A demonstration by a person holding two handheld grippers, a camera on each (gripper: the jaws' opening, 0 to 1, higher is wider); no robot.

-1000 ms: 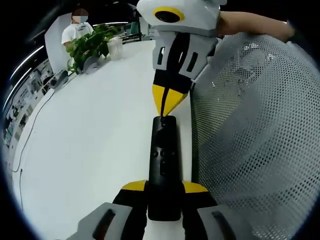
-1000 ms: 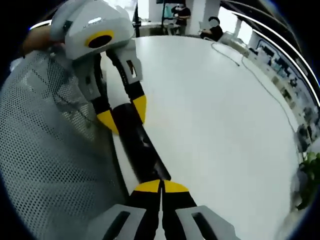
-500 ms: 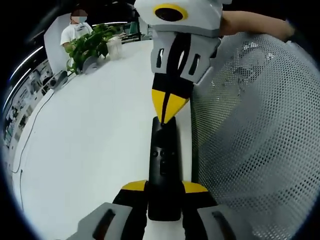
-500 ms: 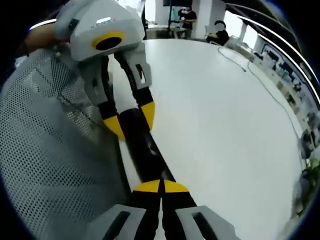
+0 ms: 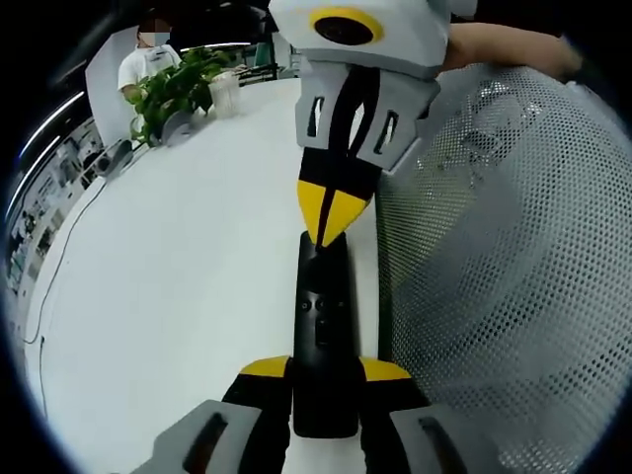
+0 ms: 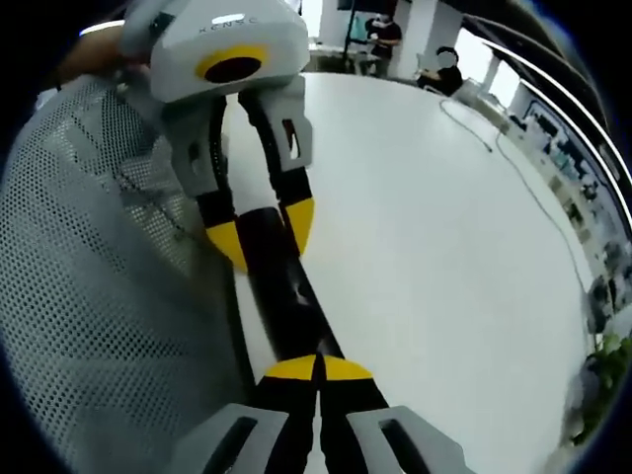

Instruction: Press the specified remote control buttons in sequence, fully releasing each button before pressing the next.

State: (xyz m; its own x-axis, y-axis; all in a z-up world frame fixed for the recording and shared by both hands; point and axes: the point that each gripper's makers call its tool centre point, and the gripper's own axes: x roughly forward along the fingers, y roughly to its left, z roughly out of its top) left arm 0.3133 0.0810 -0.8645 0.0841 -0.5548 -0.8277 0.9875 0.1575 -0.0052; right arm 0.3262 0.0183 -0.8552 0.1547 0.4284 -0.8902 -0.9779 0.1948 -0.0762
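Observation:
A black remote (image 5: 324,316) lies lengthwise above the white table (image 5: 178,296), and my left gripper (image 5: 324,370) is shut on its near end, one yellow tip on each side. My right gripper (image 5: 324,235) comes down from the top of the left gripper view, shut, with its yellow tips meeting the remote's far end. In the right gripper view the right gripper (image 6: 318,363) stands shut over one end of the remote (image 6: 286,301). The left gripper (image 6: 262,232) clamps the other end.
A grey mesh chair back (image 5: 504,257) stands close against the remote's side and the table edge (image 6: 109,276). A potted plant (image 5: 178,89) and a person sit at the far end of the table. A cable (image 6: 513,158) runs across the table.
The right gripper's tips have edged a little nearer along the remote's far end. The left gripper keeps its hold and the remote stays put.

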